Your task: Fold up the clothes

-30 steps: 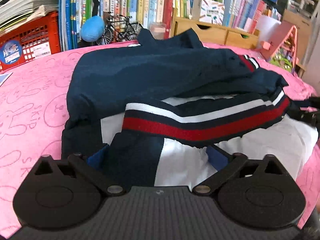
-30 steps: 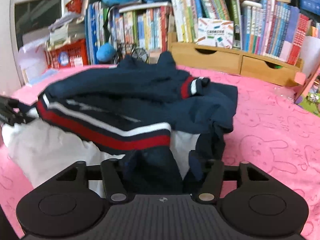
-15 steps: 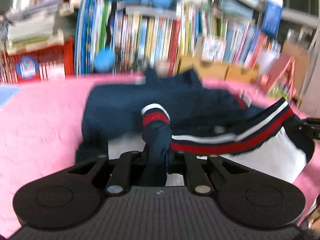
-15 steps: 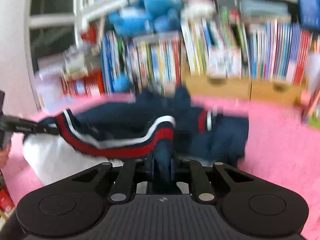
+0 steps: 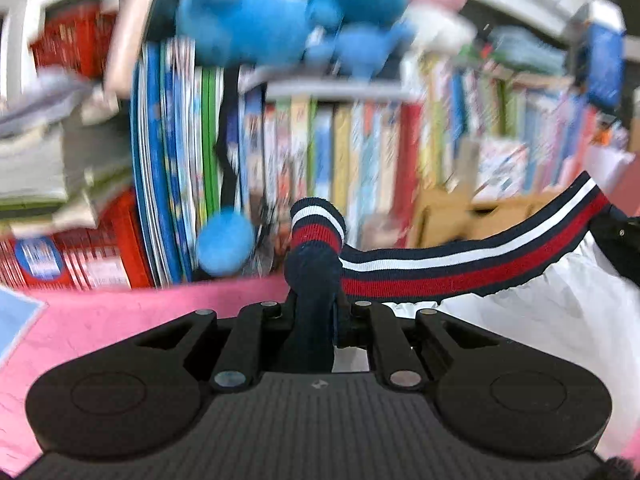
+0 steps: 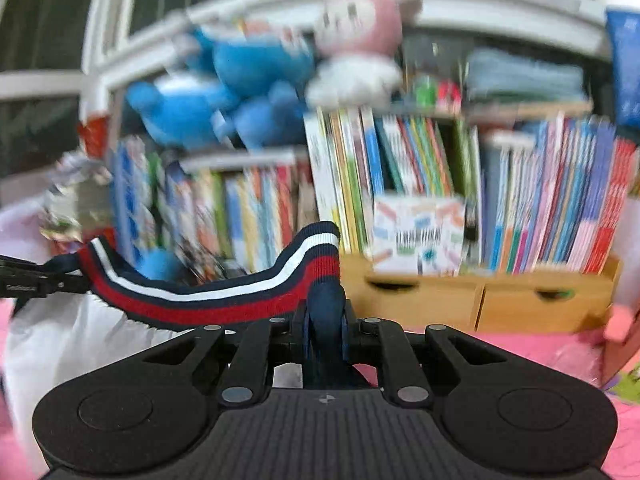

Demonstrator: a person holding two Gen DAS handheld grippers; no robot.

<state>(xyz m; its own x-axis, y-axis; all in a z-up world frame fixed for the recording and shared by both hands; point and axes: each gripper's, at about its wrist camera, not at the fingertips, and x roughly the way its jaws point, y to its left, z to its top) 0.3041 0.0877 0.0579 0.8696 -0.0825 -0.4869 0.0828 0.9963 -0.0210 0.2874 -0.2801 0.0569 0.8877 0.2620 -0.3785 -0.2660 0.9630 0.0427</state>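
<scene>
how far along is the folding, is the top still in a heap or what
Done: each hand-held gripper has a grip. The left hand-held gripper and the right hand-held gripper are shut on opposite ends of the navy, white and red striped knit hem. In hand: the hem hangs between them above the pink bunny-print cloth, white lining drooping below. Left: no fold shows yet.

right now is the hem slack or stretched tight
Slack. The striped hem sags in a curve between the left gripper and right gripper, each shut on a bunched end of it.
</scene>
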